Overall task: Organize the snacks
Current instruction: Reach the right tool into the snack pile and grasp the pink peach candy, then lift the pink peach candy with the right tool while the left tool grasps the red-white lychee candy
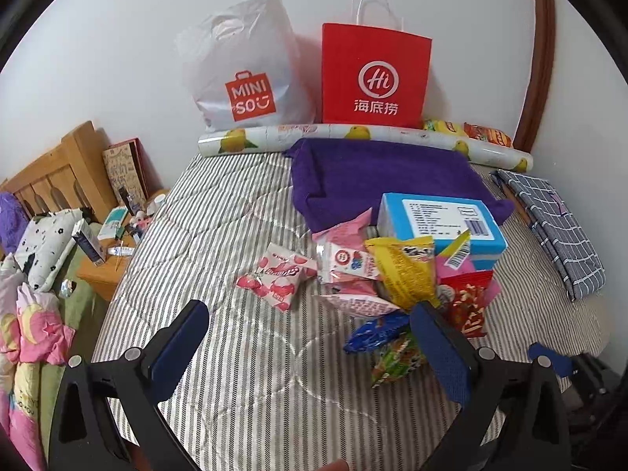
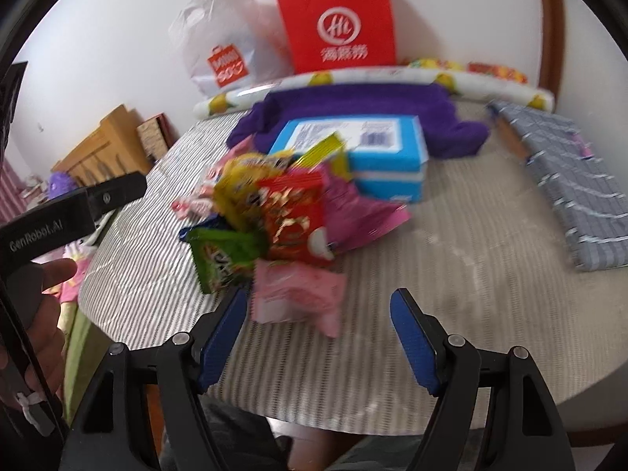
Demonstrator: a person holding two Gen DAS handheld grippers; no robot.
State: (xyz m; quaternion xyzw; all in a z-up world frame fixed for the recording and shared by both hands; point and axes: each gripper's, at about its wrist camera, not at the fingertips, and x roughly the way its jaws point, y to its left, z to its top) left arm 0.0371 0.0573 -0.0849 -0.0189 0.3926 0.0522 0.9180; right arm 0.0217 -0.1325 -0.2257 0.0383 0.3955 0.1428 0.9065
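Both grippers, left (image 1: 310, 322) and right (image 2: 318, 310), gaping and empty over snack pile (image 1: 400, 274) mid-table (image 1: 235, 392), blue box (image 1: 439, 227) behind it.

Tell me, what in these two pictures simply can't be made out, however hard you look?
- Inside the red paper bag and the white plastic bag: both views, their own walls hide the contents.
- Small print on the blue box: left view, too small; right view, blurred.
- Packets low in the snack pile: the yellow packet covers them.
- Pink packet wording: right view, motion blur.
- Bedside clutter: left view, too small.
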